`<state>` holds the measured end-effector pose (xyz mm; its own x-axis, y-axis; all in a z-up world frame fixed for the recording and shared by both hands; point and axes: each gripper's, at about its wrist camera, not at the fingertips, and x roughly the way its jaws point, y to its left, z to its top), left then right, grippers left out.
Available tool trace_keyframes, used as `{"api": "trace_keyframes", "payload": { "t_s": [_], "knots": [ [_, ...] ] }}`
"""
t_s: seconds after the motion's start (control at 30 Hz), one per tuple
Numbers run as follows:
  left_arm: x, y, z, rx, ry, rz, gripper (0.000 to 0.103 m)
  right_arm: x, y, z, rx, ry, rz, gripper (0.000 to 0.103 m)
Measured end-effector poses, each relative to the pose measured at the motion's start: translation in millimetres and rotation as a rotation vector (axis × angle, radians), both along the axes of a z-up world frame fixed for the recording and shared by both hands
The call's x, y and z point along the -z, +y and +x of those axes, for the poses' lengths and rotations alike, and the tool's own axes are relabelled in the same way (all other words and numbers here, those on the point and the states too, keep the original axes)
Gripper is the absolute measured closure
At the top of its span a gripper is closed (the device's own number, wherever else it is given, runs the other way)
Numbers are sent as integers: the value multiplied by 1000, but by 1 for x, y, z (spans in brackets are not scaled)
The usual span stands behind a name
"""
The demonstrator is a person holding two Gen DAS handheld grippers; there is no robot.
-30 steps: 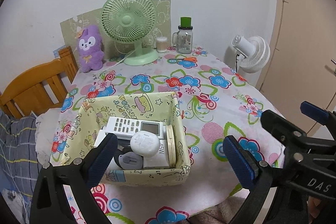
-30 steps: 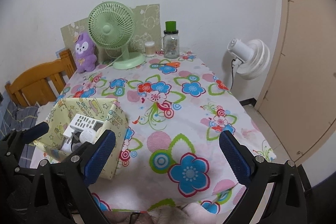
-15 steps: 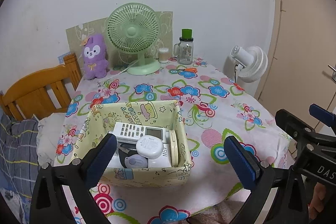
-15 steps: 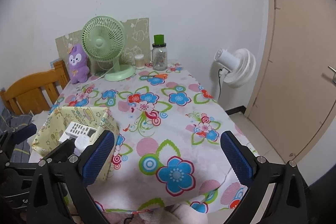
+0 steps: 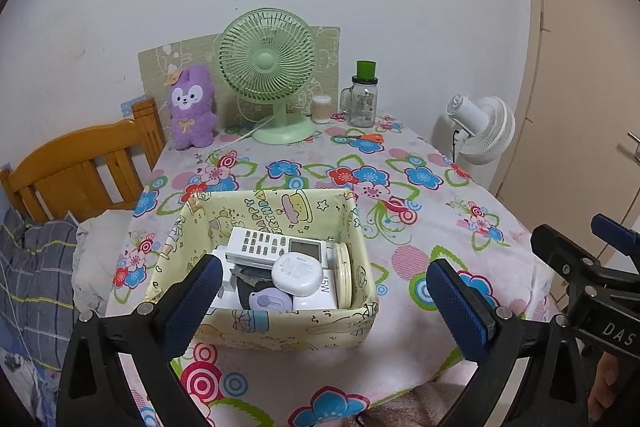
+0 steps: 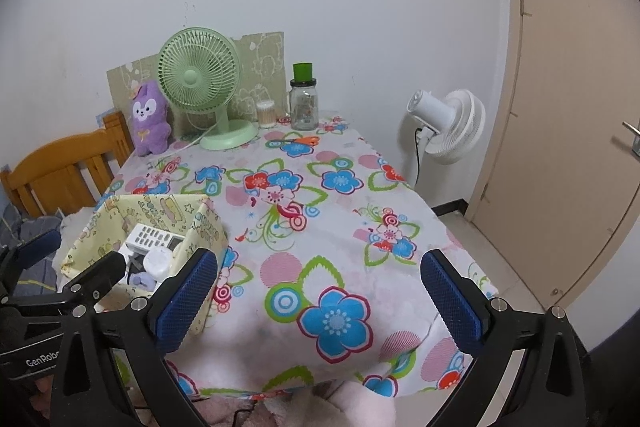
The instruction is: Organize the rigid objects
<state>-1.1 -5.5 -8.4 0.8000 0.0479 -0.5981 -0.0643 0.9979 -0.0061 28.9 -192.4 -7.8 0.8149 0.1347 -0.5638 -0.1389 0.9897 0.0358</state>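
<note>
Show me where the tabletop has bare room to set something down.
Free: the floral tablecloth right of the yellow storage box, and the middle strip between box and green fan. Crowded: the back edge by the fan, purple plush and jar.

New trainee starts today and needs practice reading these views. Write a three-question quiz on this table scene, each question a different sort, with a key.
1. True or false: the white remote lies inside the yellow box.
2. Multiple choice: what stands directly beside the green fan, on its left in the left wrist view? A) a kettle B) the purple plush toy C) a lamp
3. Fill in: the left gripper and the right gripper are both ____ and hold nothing.

Key: 1 true. 2 B. 3 open.
</note>
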Motion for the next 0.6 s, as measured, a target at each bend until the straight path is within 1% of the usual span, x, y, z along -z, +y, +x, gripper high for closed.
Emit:
{"api": "trace_keyframes", "payload": {
  "t_s": [0.13, 0.5, 0.6],
  "knots": [
    [1, -4, -1, -6, -1, 21, 0, 1, -1, -1, 1, 2, 7, 0],
    [5, -5, 1, 1, 23, -12, 0, 4, -4, 0, -5, 3, 22, 0],
    [6, -6, 1, -7, 22, -7, 0, 6, -5, 2, -10, 2, 26, 0]
  ]
}}
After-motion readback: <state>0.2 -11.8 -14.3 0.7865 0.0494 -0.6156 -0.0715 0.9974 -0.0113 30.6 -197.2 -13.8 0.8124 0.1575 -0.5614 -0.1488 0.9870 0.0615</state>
